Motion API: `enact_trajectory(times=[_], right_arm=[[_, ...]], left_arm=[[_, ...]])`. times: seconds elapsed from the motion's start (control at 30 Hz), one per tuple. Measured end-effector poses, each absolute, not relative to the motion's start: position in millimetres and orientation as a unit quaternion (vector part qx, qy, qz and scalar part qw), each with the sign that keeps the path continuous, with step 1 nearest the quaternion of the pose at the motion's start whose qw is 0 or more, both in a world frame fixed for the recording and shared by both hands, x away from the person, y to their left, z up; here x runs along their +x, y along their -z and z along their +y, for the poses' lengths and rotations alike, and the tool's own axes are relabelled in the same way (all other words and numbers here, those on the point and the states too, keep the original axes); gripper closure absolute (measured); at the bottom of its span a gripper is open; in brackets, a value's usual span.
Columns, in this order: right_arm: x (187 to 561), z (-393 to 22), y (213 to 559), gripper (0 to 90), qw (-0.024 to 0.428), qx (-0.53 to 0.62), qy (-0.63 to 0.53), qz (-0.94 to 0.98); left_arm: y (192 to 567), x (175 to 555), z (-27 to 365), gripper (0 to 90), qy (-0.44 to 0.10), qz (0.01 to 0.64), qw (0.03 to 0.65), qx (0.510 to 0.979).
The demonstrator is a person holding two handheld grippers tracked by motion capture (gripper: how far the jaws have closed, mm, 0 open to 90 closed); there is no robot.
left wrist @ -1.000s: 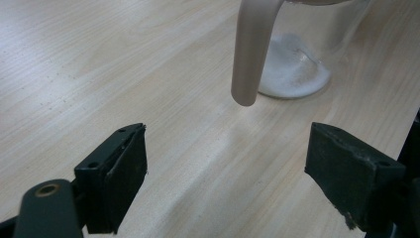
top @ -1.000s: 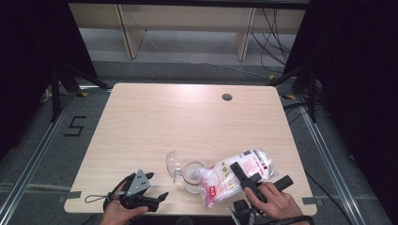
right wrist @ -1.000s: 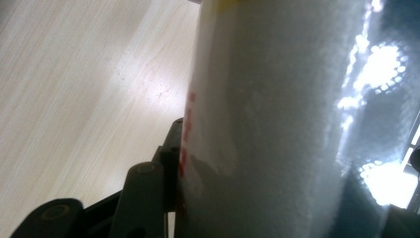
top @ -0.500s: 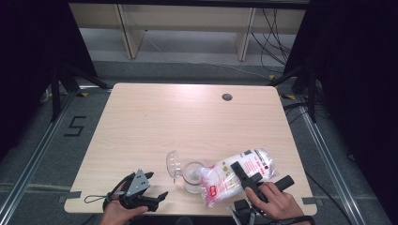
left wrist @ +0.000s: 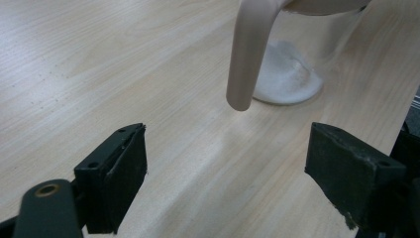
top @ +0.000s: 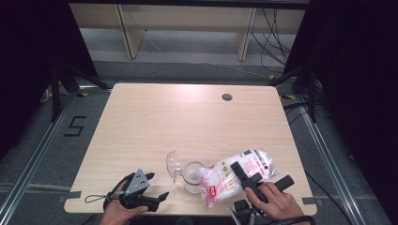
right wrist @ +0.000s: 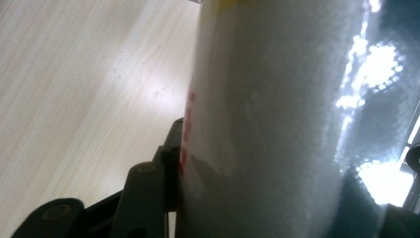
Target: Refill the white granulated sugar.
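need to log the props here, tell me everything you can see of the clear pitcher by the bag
The clear pitcher stands upright near the table's front edge, between the two grippers. It looks like transparent plastic, with a curved handle hanging free on the side toward the left gripper. A low heap of white powder lies on its bottom. The white bag, held by the right gripper, leans against its rim. The left gripper is open and apart from it.

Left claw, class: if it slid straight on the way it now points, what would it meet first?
Probably the clear glass pitcher with white powder inside, its handle nearest; depth is uncertain.
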State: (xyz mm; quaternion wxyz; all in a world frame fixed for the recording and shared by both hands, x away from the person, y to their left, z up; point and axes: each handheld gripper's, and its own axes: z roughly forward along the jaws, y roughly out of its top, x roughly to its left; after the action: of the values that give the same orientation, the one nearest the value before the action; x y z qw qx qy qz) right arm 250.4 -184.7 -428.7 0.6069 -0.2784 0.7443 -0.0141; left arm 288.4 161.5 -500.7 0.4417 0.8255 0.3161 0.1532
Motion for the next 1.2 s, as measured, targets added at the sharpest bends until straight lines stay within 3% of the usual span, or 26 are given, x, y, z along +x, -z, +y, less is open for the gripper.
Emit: enact_trajectory(times=[1.2], right_arm=[[248.9, -184.2, 428.3, 57.6, 0.608, -0.282, 0.026, 0.742]], left_arm=[[500.6, 288.6, 162.0, 16.0, -0.163, 0.31, 0.431, 0.831]])
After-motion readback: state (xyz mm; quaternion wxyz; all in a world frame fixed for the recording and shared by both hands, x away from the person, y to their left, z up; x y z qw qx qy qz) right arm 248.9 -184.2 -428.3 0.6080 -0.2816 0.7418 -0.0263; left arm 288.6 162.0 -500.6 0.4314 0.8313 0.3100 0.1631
